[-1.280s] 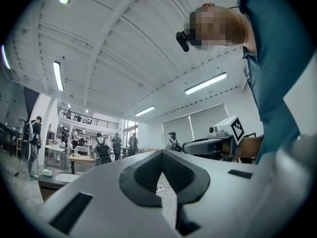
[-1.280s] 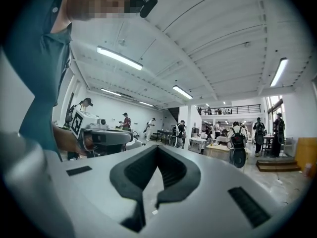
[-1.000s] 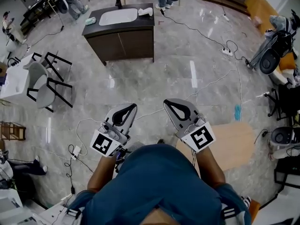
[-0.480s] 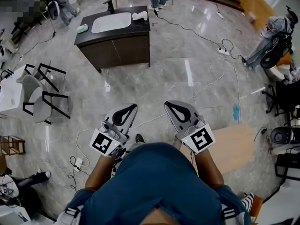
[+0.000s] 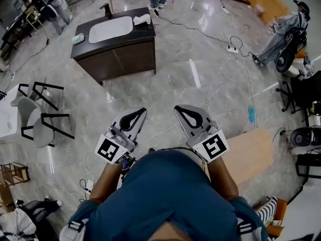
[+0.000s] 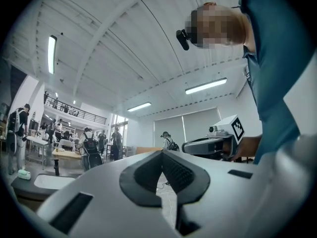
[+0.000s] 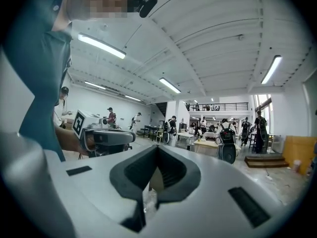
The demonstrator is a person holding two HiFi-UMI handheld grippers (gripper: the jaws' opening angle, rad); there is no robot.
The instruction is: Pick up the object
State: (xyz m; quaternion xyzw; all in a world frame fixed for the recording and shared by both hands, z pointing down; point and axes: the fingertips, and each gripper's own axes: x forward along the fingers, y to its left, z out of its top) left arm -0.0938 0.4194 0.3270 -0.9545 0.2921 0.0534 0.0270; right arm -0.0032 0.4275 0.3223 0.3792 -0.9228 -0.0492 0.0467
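- Head view: my left claw (image 5: pixel 142 111) and right claw (image 5: pixel 177 108) hang side by side in front of my chest and point forward. Each has its jaws together and holds nothing.
- Nothing to pick up lies on the floor near them. The likeliest things sit on the sink cabinet (image 5: pixel 125 54): a white cloth (image 5: pixel 142 19) at its far right corner and a small green thing (image 5: pixel 77 38) at its left end. I cannot tell which one is meant.
- The cabinet lies ahead and to the left, well apart from both claws, with its long side crosswise and a little skewed. I judge my left claw the nearer. The cloth is too small to show its long axis.
- A wooden board (image 5: pixel 251 154) lies on the floor to the right of my right claw.
- Against a second ago, the cabinet has slid leftward and a little lower in the picture. Both claws sit where they were, in the same closed shape.
- Left gripper view: the tips meet with nothing between them. The cabinet shows low at the left edge with the green thing on it, and my right claw shows off to the right.
- Right gripper view: the tips meet here too. I take the pale patch in the gap behind them for background seen through it, not something held. The cabinet is out of this view.
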